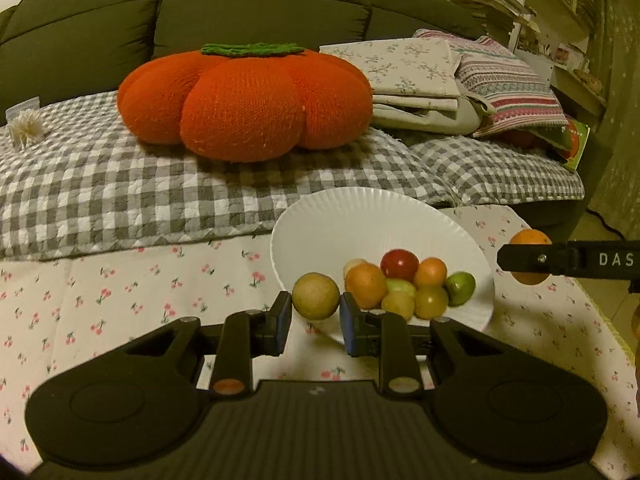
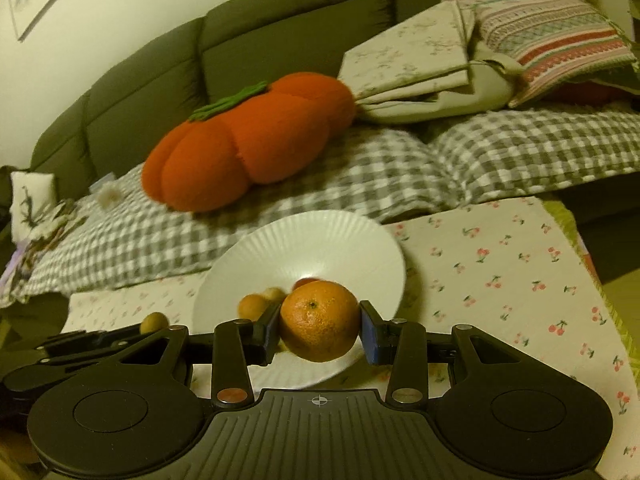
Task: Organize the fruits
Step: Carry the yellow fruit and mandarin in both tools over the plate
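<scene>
The left gripper (image 1: 316, 314) clenched a round yellow-green fruit (image 1: 315, 295) at lower centre; the right gripper (image 2: 319, 330) grasped a dimpled orange citrus fruit (image 2: 319, 320) before the ribbed white plate (image 2: 320, 240).

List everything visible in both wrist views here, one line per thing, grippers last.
plate: one, white, ribbed, on the cherry-print cloth.
small fruits: about eight, orange, red, green and yellow, piled on the plate.
pumpkin cushion: one, orange, on the checked blanket.
folded linens: one stack, pale and striped, on the sofa.
left gripper: shut on a yellow-green fruit.
right gripper: shut on an orange.
</scene>
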